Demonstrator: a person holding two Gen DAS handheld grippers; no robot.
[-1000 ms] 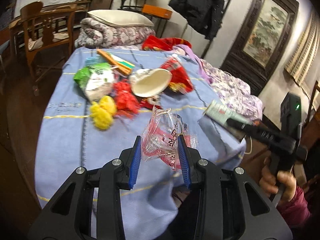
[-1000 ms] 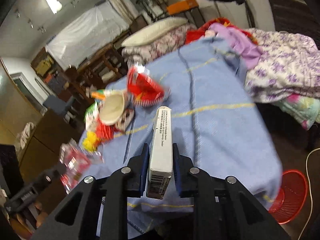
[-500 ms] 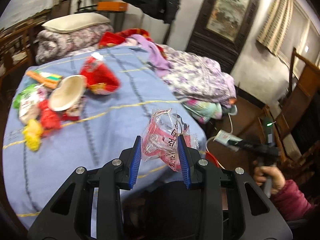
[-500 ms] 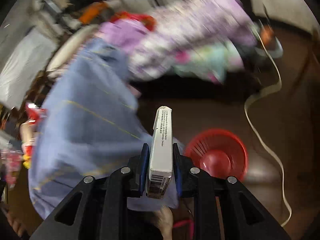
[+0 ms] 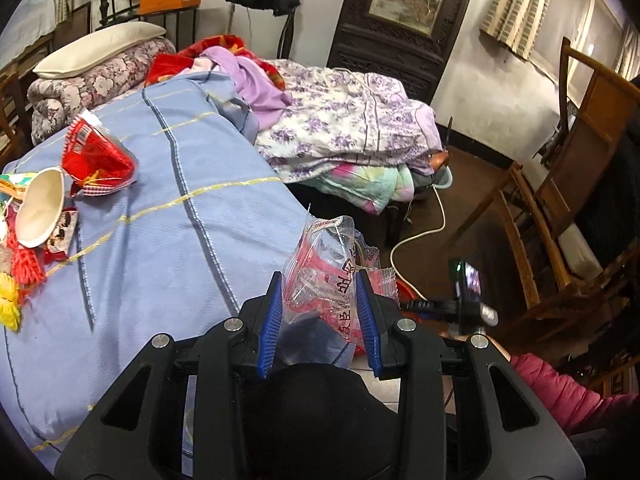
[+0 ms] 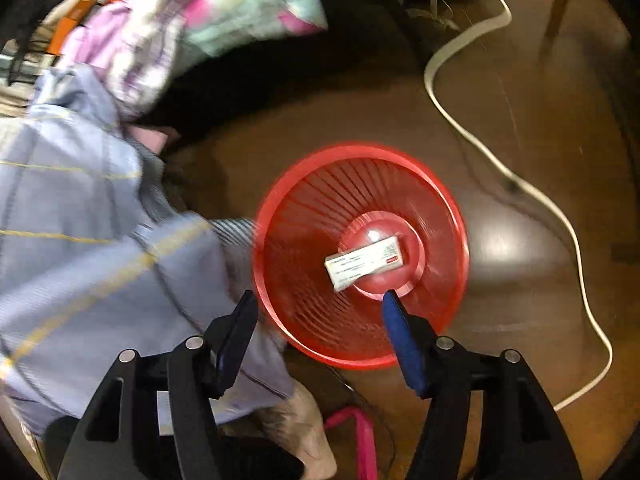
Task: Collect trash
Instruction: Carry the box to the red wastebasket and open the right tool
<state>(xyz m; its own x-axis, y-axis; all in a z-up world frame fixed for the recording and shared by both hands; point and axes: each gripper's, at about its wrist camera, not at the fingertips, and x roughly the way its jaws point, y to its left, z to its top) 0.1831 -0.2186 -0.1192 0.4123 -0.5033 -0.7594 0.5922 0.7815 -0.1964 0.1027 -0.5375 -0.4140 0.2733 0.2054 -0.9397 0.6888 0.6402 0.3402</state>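
While the left gripper keeps its blue-padded jaws pressed on a crinkled clear-and-red plastic wrapper, which stands up between them and spills past the right-hand pad, the right gripper points steeply down over a red slatted wastebasket on the dark floor. Its jaws have just been opening and now stand wide apart with nothing between them; a small white carton lies flat on the basket's round bottom, just ahead of the jaws and nearer the right-hand one. To the left of those jaws hangs the edge of a light blue blanket, and a white cable snakes over the floor to the right of the basket. Beyond the left jaws, up and to their left, more litter lies on the blue blanket: a red snack bag, a white paper bowl on its side, and red and yellow scraps at the picture's edge. To the right of the left jaws, a pink sleeve shows low down.
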